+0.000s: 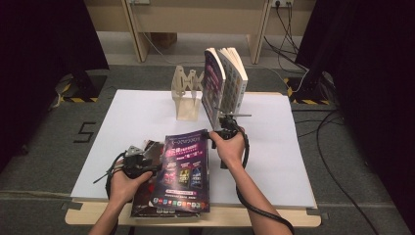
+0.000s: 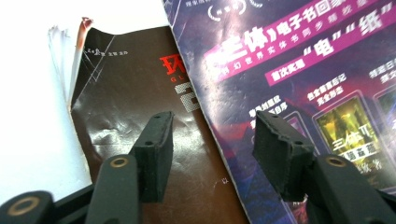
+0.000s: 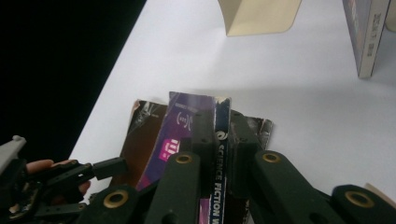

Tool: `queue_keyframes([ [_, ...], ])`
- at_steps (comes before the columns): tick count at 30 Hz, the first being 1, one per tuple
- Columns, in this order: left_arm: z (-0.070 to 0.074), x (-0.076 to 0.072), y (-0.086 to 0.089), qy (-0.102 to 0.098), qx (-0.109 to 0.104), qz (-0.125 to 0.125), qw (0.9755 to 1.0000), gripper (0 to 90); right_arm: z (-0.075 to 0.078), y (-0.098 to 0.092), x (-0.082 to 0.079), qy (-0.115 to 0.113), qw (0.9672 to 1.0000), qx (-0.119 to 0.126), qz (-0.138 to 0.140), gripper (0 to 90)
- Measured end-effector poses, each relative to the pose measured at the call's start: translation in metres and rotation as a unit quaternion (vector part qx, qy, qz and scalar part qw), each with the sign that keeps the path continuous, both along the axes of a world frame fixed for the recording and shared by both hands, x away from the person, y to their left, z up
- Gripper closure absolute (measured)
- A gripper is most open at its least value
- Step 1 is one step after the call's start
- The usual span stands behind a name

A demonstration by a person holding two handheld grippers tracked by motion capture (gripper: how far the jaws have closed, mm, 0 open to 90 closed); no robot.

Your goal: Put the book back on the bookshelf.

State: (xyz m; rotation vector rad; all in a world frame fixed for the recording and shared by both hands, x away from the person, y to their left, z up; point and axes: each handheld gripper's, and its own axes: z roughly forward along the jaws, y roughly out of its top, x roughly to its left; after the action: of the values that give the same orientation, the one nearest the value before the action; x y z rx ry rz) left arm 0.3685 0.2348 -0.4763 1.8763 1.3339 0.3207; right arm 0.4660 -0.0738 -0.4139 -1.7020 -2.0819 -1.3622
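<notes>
Purple book gripped by its spine, brown book lying under it
Left tongs (image 2: pixel 212 144) hover with jaws apart, holding nothing, straddling the line where the brown book (image 2: pixel 135 107) meets the purple book (image 2: pixel 299 70); right tongs (image 3: pixel 219 140) are clamped on the purple book's spine, with the wooden rack (image 1: pixel 187 95) and two standing books (image 1: pixel 225 83) beyond them on the tabletop (image 1: pixel 137 117)

Dim, soft frames; perhaps overhead glare.
</notes>
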Motion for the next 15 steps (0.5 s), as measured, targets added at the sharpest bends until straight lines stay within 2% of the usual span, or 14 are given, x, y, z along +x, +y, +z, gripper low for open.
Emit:
queue_keyframes([
  [15, 0.001, 0.0, 0.0, -0.003, -0.006, 0.005, 1.0, 44.1, 0.018, -0.004, -0.008, -0.048, 0.9987, 0.013, -0.004, 84.8],
])
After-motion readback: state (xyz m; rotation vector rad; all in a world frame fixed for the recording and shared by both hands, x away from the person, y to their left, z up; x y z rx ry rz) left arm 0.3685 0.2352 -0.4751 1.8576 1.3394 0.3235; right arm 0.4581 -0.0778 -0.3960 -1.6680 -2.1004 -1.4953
